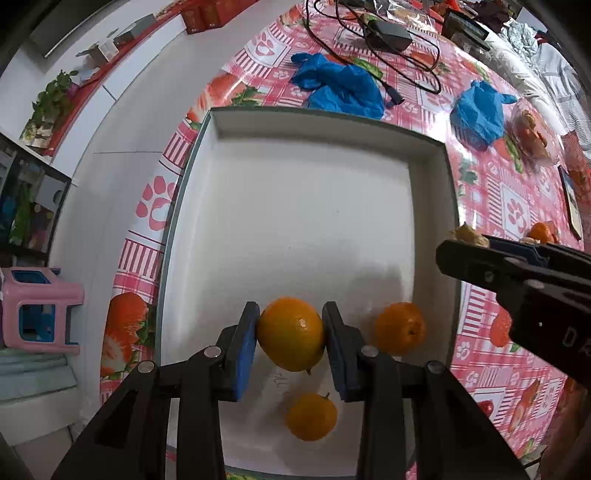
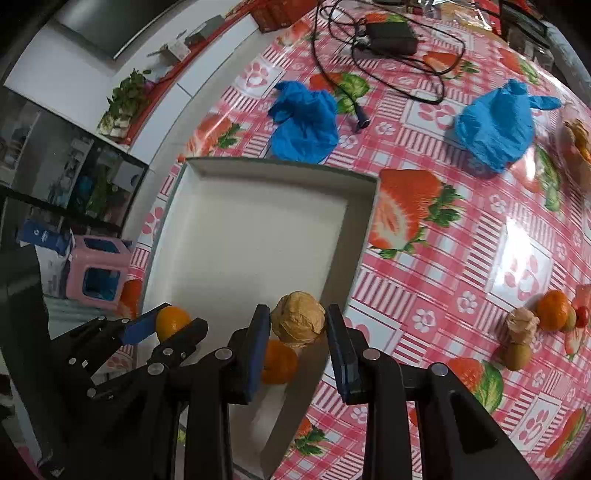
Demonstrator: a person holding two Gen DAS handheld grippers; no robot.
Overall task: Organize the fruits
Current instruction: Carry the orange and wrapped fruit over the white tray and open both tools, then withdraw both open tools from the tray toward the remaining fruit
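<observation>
My left gripper [image 1: 290, 334] is shut on an orange [image 1: 291, 333], held just above the white tray [image 1: 207, 147]. Two more oranges lie in the tray, one to the right [image 1: 399, 328] and one near the front [image 1: 312, 416]. My right gripper [image 2: 298, 325] is shut on a tan papery husk fruit [image 2: 298, 322] above the tray's right front rim [image 2: 364, 218]. In the right wrist view the left gripper [image 2: 162, 326] shows with its orange [image 2: 172, 322]. On the cloth at the right lie an orange [image 2: 553, 309], another husk fruit [image 2: 522, 325] and a brownish-green fruit [image 2: 518, 356].
Two crumpled blue gloves [image 2: 304, 123] [image 2: 495, 123] lie beyond the tray. A black power adapter with cables [image 2: 388, 35] is at the far edge. A bag of fruit [image 1: 532, 134] sits at the right. A pink stool [image 1: 38, 306] stands on the floor at the left.
</observation>
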